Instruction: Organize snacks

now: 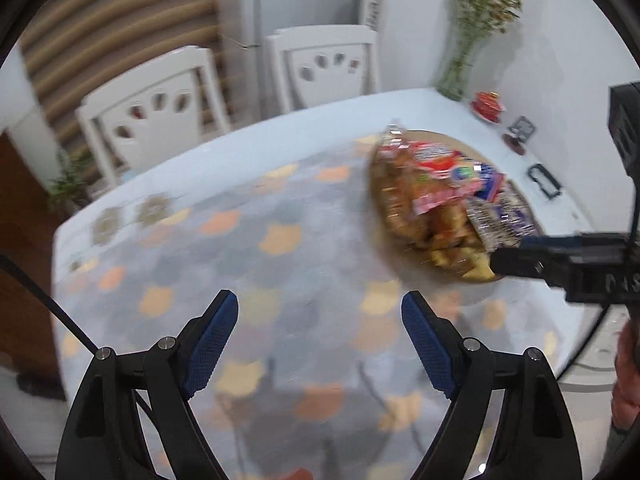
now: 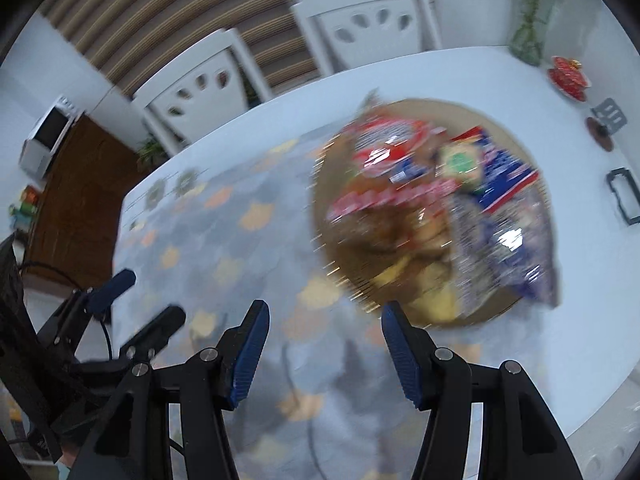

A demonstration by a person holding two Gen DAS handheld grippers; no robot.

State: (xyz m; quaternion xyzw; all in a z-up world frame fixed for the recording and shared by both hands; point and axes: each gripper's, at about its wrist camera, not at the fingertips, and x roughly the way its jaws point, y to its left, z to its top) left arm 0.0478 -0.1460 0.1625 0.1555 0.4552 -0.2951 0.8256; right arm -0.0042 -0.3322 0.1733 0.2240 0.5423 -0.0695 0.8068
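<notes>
Ahead and right of both grippers sat the round woven tan tray (image 2: pixel 532 148), heaped with crinkly, light, slippery plastic snack packets (image 2: pixel 404 184); best pinched at a sealed edge. The left gripper (image 1: pixel 320 308) and right gripper (image 2: pixel 324 316) gaped, empty.

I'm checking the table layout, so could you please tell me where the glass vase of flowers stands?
The glass vase of flowers stands at the table's far right corner by the wall in both views, beside the small red dish.
</notes>
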